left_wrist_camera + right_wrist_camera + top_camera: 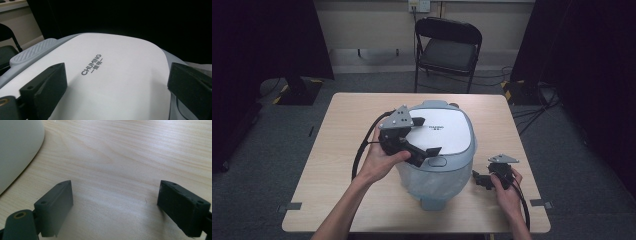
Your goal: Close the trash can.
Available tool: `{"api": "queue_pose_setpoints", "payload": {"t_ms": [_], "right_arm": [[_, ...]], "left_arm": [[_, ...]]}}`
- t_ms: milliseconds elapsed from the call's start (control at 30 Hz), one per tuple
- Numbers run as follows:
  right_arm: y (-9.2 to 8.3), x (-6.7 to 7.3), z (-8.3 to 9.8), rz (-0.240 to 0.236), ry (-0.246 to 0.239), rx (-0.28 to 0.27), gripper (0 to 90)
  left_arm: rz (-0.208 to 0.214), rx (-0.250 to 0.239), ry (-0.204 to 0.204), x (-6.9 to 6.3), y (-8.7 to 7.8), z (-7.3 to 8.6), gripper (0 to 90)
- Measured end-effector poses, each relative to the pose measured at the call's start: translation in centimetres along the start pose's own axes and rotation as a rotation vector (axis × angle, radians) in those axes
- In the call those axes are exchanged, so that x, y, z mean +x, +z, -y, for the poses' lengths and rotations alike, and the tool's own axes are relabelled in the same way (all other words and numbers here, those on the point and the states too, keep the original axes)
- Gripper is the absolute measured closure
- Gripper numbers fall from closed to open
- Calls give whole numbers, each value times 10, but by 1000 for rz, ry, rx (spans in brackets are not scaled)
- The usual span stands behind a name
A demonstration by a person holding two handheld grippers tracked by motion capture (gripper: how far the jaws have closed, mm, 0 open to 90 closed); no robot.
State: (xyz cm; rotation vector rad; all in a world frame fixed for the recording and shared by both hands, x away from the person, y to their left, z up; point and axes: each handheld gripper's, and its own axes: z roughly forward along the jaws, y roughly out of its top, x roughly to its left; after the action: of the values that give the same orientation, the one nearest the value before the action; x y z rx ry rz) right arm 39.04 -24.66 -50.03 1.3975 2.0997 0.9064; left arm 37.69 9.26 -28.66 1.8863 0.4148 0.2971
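Large grey rice cooker with a white lid [439, 150] sits mid-counter [337, 150]. Left gripper [424, 137] hovers over its lid, fingers spread, empty; likely next, pressing the front latch. Right gripper [479, 181] rests beside the cooker, fingers spread.

Smooth white plastic with a soft sheen on the cooker lid [117, 82] (grey printed lettering across it), ribbed grey plastic at its handle [32, 53]. Translucent, faintly frosted plastic round the cooker body [432, 182]. Pale wood-grain laminate, matt, across the desk [120, 152]. Matt black, slightly grainy plastic on the left tool [115, 87] and right tool [115, 205]. Dull grey metal plate [398, 119] up top.
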Motion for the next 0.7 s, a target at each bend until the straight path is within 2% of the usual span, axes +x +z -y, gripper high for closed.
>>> {"api": "queue_pose_setpoints", "payload": {"t_ms": [100, 300, 400, 433, 467, 567, 633, 700], "right_arm": [[0, 0, 0, 0, 0, 1, 120], [0, 0, 0, 2, -2, 0, 120], [0, 0, 0, 2, 0, 1, 121], [0, 0, 0, 2, 0, 1, 121], [0, 0, 0, 2, 2, 1, 121], [0, 0, 0, 3, 1, 1, 120], [0, 0, 0, 2, 2, 1, 120], [0, 0, 0, 2, 2, 1, 120]], "left_arm": [[-12, 7, -8, 1, 1, -1, 6], [-17, 17, 21, 0, 0, -2, 10], [-6, 31, 24, 0, 0, -3, 10], [-3, 59, 35, -1, 0, -3, 10], [-16, 56, 53, -3, 0, -2, 8], [-28, 45, 56, -5, 0, -2, 10], [-16, 44, 45, -4, 0, -1, 16], [-25, 36, 27, -3, 0, -1, 17]]}}
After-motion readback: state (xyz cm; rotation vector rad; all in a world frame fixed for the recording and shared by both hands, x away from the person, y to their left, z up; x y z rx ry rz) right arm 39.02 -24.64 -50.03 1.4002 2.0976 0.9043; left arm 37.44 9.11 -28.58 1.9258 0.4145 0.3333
